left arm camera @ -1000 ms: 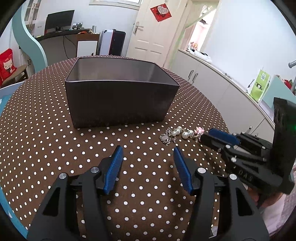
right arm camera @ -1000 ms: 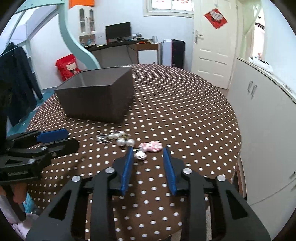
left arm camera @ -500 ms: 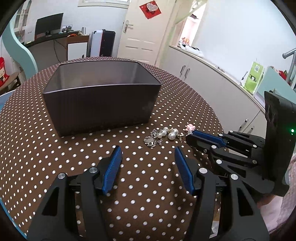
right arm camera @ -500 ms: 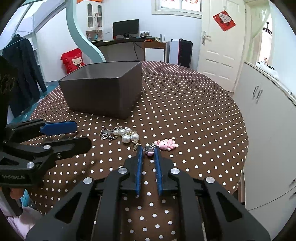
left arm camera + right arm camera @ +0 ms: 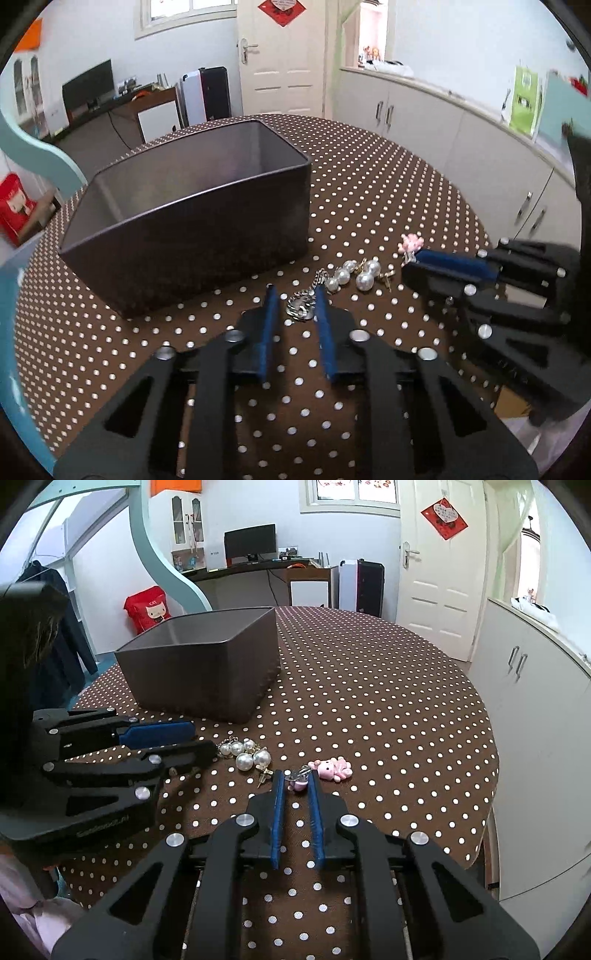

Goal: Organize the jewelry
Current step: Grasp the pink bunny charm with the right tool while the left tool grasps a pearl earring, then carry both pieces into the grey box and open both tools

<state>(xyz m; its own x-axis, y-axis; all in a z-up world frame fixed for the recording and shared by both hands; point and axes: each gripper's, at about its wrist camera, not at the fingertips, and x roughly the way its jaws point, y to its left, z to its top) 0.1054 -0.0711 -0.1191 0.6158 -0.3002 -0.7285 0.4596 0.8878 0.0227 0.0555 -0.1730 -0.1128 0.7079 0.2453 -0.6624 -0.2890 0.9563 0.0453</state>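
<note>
Jewelry strings sideways across both tongs' fingers, each pair narrowed around one end.

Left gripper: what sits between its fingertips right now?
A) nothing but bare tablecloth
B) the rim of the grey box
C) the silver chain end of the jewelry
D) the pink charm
C: in the left wrist view the left gripper has its blue fingers either side of the silver chain, while the pink charm lies over by the right gripper.

Pearl earrings lie between box and charm.
</note>
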